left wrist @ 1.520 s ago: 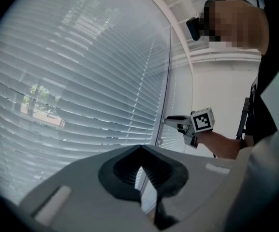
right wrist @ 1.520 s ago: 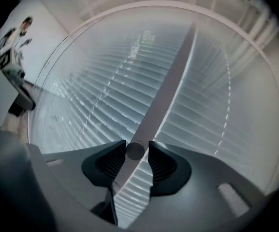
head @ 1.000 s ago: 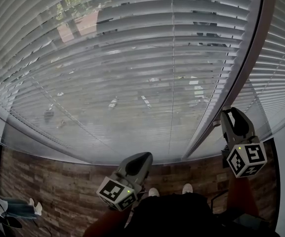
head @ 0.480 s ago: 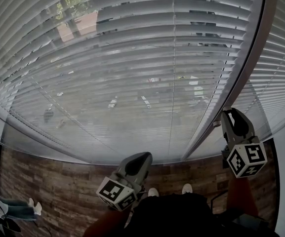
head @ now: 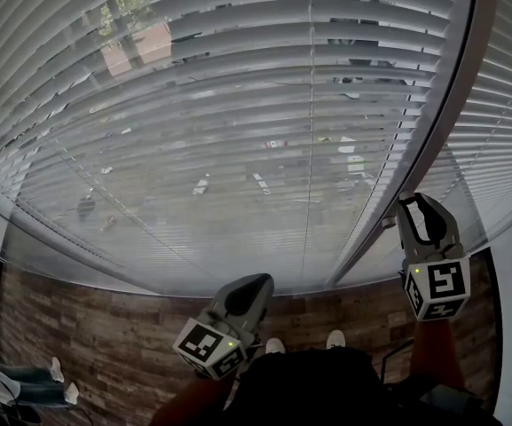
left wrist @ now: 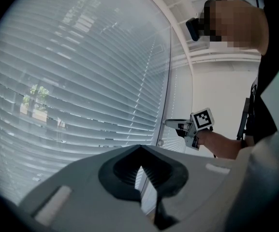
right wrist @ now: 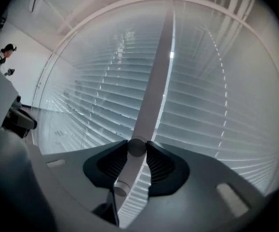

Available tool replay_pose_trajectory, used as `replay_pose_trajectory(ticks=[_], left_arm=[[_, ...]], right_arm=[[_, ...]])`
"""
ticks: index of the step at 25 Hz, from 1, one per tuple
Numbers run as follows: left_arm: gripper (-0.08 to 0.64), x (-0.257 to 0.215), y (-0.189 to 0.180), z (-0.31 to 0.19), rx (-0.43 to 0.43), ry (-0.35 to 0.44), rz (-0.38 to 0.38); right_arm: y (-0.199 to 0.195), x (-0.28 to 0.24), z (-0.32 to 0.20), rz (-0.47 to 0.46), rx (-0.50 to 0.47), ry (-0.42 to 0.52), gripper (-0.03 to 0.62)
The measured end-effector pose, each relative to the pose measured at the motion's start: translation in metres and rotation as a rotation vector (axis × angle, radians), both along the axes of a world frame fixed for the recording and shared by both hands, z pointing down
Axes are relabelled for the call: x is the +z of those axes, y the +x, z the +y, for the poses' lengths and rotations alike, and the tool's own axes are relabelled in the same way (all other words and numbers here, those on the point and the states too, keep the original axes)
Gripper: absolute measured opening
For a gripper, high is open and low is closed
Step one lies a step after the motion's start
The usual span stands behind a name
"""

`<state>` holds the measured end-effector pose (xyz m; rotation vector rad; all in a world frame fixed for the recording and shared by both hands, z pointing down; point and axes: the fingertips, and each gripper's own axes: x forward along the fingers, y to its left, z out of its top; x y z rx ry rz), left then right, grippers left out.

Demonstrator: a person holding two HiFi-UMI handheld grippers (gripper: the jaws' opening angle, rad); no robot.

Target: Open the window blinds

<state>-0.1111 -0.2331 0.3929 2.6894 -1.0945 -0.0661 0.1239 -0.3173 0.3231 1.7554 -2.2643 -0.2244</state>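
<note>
- The window blinds (head: 238,105) hang fully down over the glass; their slats are tilted enough that a street and trees show through in grey strips; a second set of blinds hangs to the right, beyond a pale window post (head: 424,140)
- The right gripper (head: 418,204) is held up at the foot of that post, close to the slats, pointing about level at the window; its marker cube faces the head camera
- In the right gripper view, the blinds' wand (right wrist: 129,170), a pale round rod, stands between the jaws; the jaws have just been closing and both ribbed pads now press on it; the rod's capped end pokes out just below them
- The left gripper (head: 254,282) hangs lower and nearer the person's body, well apart from the blinds, pointing level at the window; its jaws are together at the tips with nothing between them
- A wooden floor (head: 105,327) runs below the window; the person's shoes (head: 275,345) stand near it
</note>
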Motion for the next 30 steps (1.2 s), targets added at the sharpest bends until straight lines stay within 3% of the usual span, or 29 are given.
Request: replay_pose_trajectory(ticks=[9,13,16,25,27,30], left_arm=[[0.000,0.002,-0.003,0.001,-0.010,-0.005,-0.007],[0.000,0.001,-0.004,0.000,-0.017,-0.006,-0.009],[0.000,0.001,-0.003,0.000,-0.016,-0.005,-0.008],[0.000,0.003,-0.001,-0.001,-0.011,-0.005,-0.005],[0.000,0.004,-0.002,-0.001,-0.013,-0.012,-0.009],[0.000,0.003,-0.002,0.000,-0.013,-0.009,-0.006]], right_arm=[[-0.004,0.002,0.002,0.327,0.022,0.036,0.146],[-0.005,0.004,0.002,0.532,0.048,0.051,0.146],[-0.005,0.005,0.002,0.604,0.055,0.056,0.146],[-0.005,0.005,0.002,0.606,0.049,0.060,0.147],[-0.007,0.001,0.003,0.535,0.037,0.070,0.152],[-0.011,-0.009,0.007,0.286,0.013,0.107,0.177]])
